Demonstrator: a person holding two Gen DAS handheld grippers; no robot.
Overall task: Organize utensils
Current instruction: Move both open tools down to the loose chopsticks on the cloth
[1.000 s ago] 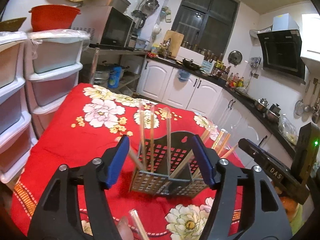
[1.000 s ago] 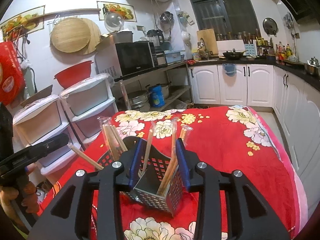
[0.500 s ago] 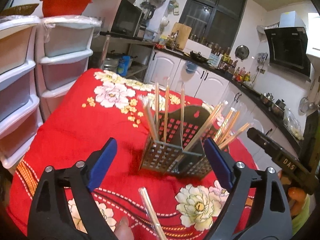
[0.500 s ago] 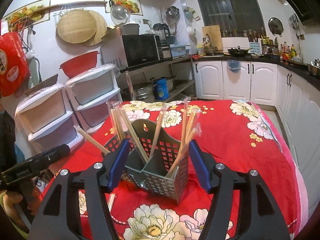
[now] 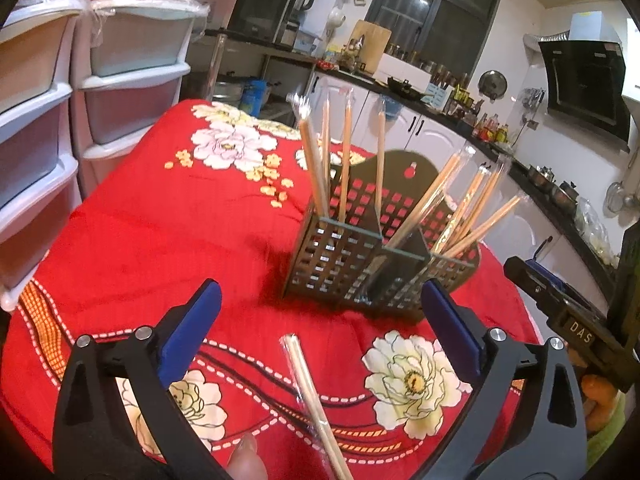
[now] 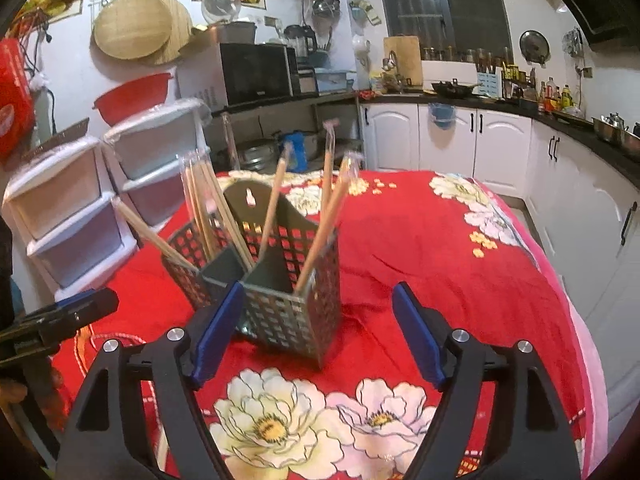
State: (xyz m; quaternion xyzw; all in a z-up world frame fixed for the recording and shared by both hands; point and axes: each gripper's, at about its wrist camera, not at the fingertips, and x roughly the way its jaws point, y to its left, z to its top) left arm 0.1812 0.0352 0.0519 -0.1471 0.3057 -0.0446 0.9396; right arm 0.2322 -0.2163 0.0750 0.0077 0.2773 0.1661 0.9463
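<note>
Both hand-held grippers wide open, gripping nothing.
We see the utensil caddy point(image 5: 380, 256) upright on the red counter point(image 5: 160, 224), chopsticks point(image 5: 344, 168) inside; one wrapped pair point(image 5: 316, 404) lies before the left hand-held gripper point(image 5: 320, 328); right hand-held gripper point(image 6: 316, 332) near the caddy.

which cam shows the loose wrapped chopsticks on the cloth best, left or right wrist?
Left wrist. The wrapped chopsticks lie in plain sight on the red tablecloth, between the open left gripper and short of the utensil holder. The right wrist view shows the holder but not that pair.
</note>
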